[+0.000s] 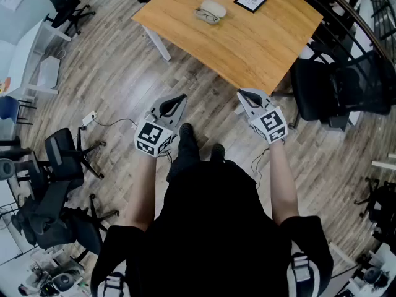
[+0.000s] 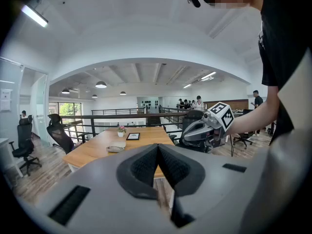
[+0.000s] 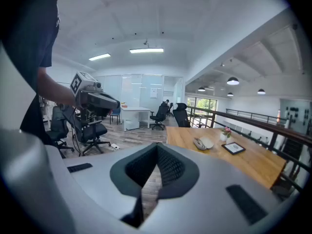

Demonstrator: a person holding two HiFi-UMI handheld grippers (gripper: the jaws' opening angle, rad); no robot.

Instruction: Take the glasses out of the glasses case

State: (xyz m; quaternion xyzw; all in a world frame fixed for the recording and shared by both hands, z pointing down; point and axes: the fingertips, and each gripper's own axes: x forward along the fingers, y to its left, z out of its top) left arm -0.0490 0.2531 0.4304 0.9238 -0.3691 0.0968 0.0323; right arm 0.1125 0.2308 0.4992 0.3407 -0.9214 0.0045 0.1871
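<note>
Head view: left gripper and right gripper both closed, empty, well short of glasses case on table. Risk: arriving closed, jaws shove the case away.

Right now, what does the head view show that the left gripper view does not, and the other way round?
Only the head view: the person's shoes and a power strip on the floor.
Only the left gripper view: ceiling lamps and people far behind the table.
Both: the table, the case and the frame on it, and the right gripper and left gripper, each with jaws together and nothing between them.
</note>
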